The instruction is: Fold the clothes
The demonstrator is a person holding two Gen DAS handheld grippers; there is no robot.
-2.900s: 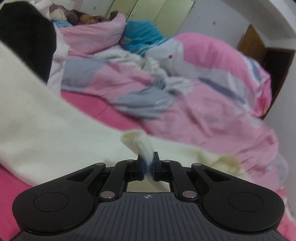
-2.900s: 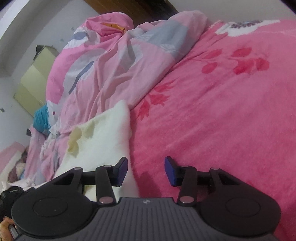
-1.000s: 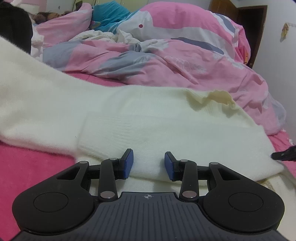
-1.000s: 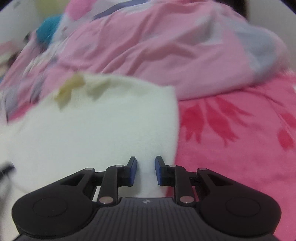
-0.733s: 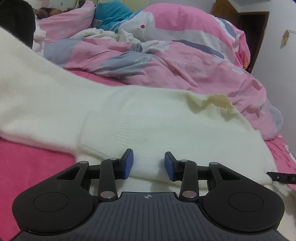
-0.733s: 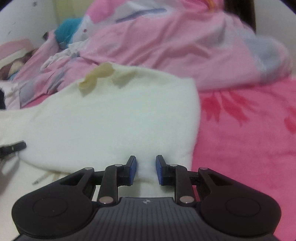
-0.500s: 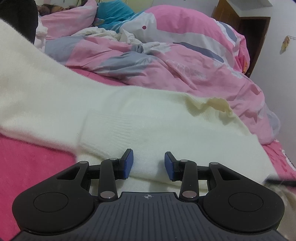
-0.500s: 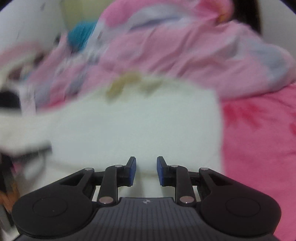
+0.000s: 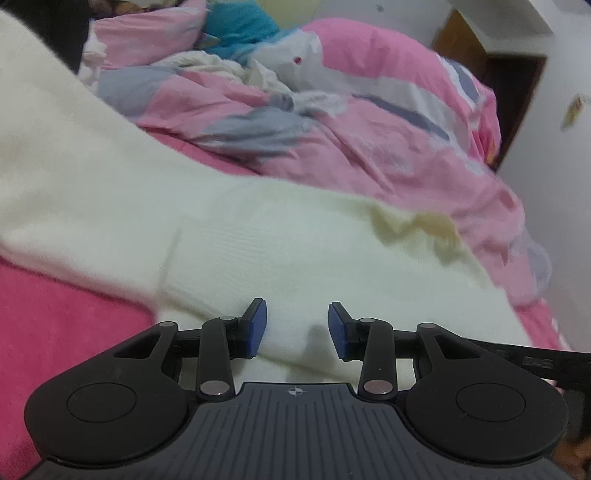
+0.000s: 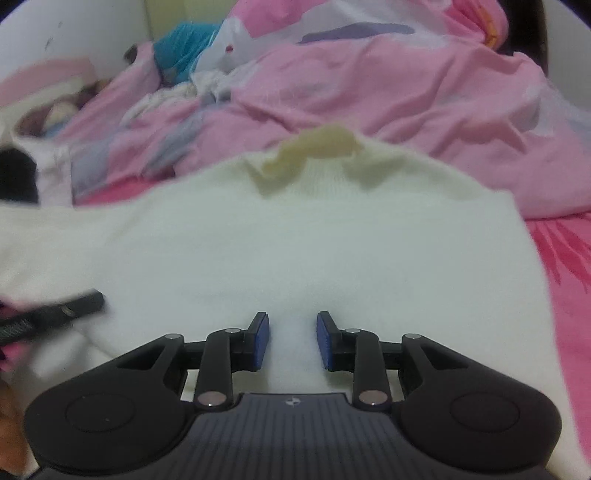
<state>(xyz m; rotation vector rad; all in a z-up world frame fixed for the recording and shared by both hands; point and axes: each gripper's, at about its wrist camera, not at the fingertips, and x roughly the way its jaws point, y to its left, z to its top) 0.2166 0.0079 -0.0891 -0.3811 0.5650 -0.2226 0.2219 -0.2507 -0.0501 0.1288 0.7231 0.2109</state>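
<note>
Left tongs (image 9: 296,325): jaws part open, nothing between the pads; they hang just over the near hem of the sweater, at the folded-in sleeve.
Right tongs (image 10: 291,339): jaws opening, narrow gap, no cloth pinched; they hang over the sweater's lower middle. A dark finger of the other tool shows at the left edge of this view.
Sweater (image 10: 295,236): cream knit, spread flat on the bed, collar away from both tools. One sleeve (image 9: 229,258) lies folded across the body; the other side runs off to the left in the left view, still unfolded by the look of it.
Collar (image 10: 314,147): yellowish, crumpled, at the far edge, touching the duvet.
Sheet (image 9: 55,314): pink with red leaf print, under the sweater.
Duvet (image 9: 351,147): pink, grey and white, bunched behind the sweater.
Other: blue cloth (image 9: 240,22) and a dark item at far left; wooden door (image 9: 509,92) at right.
Risk, grip: the knit is thick and fuzzy; a shallow pinch may take one layer only, so the fold comes apart when lifted.
Risk, drag: pulling low across the sheet may rumple the laid sleeve.
Risk, collar: a fold toward the duvet may snag it.
Risk, tools: both sit close; they may knock.
Writing: none legible; only a small round mark on each tool body.
</note>
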